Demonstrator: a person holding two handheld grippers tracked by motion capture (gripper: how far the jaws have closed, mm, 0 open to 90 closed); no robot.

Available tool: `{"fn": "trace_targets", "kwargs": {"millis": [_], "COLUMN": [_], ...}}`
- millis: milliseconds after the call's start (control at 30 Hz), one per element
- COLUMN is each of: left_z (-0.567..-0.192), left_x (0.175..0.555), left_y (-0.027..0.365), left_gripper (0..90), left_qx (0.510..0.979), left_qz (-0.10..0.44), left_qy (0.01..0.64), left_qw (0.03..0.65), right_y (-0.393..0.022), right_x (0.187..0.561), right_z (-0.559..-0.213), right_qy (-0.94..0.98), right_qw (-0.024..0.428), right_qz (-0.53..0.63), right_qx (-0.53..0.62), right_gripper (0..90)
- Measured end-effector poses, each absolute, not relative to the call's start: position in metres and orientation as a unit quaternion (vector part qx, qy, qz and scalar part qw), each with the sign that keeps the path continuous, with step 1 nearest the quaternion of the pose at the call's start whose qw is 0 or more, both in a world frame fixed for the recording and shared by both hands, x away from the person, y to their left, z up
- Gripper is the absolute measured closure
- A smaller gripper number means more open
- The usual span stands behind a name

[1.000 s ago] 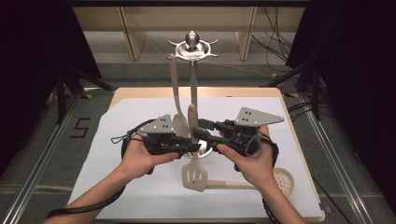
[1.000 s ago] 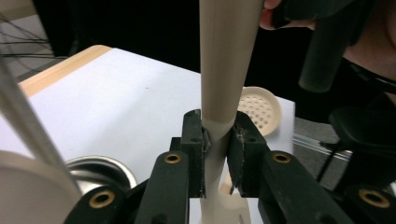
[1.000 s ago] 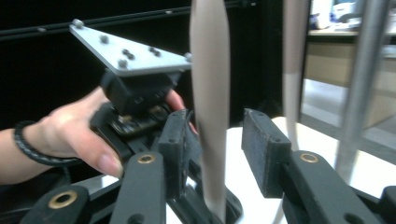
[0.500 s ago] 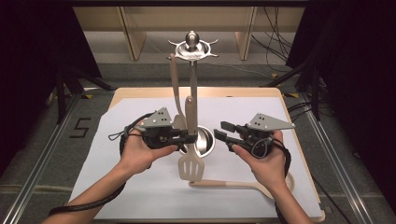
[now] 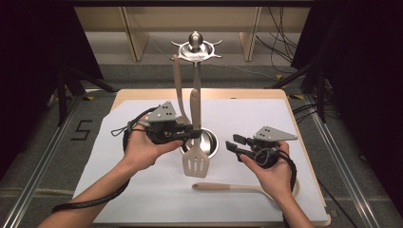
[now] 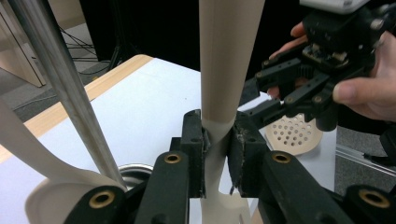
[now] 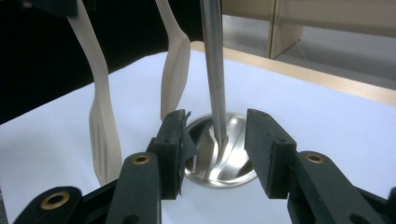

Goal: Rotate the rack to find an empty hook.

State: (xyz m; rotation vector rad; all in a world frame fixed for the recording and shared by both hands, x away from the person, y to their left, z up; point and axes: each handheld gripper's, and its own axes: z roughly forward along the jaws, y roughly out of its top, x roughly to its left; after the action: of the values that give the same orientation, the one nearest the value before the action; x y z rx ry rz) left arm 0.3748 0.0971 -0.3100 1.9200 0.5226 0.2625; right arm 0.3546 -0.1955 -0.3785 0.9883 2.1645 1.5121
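Grippers come first in the high view. We see the left gripper pinching the neck of the slotted spatula, which stands upright in front of the shiny stand. The right gripper has moved away to the right since a moment ago, when both grippers were close together at the spatula. Its jaws are apart and hold nothing. We think this means the left hand now carries the spatula alone, maybe to hang it on the stand. A spoon with holes lies on the white sheet, near the right hand. A "5" is marked on the floor.

Next, the left gripper view. We see the jaws squeezed on the spatula's thin neck, and the right gripper a little way off.

Last, the right gripper view. Its jaws are open and point at the stand's round base. The spatula hangs to the left. We read no brand names anywhere.
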Motion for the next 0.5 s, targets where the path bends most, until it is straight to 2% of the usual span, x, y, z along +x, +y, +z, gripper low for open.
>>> {"fn": "trace_targets", "kwargs": {"millis": [133,167,200,333,500], "left_z": [-0.3063,-0.3056,-0.3048,-0.3022,-0.2991], "left_x": [0.3760,0.3763,0.3765,0.3780,0.3792], "left_y": [0.0967,0.0965,0.0964,0.0966,0.0961], "left_gripper": [77.0,77.0,77.0,77.0,77.0], "left_qx": [0.809,0.809,0.809,0.808,0.804], "left_qz": [0.111,0.111,0.111,0.114,0.116], "left_qy": [0.219,0.220,0.223,0.227,0.236], "left_qw": [0.534,0.534,0.533,0.532,0.533], "right_y": [-0.1964,-0.1983,-0.1967,-0.1971,-0.1986], "right_x": [0.3572,0.3581,0.3552,0.3542,0.3568], "right_z": [-0.3843,-0.3841,-0.3841,-0.3837,-0.3865], "right_qy": [0.758,0.762,0.757,0.758,0.759], "right_qw": [0.161,0.175,0.158,0.156,0.177], "right_qz": [0.533,0.527,0.526,0.520,0.517], "right_qx": [0.340,0.333,0.352,0.363,0.353], "right_gripper": [59.4,59.3,59.2,59.2,59.2]}}
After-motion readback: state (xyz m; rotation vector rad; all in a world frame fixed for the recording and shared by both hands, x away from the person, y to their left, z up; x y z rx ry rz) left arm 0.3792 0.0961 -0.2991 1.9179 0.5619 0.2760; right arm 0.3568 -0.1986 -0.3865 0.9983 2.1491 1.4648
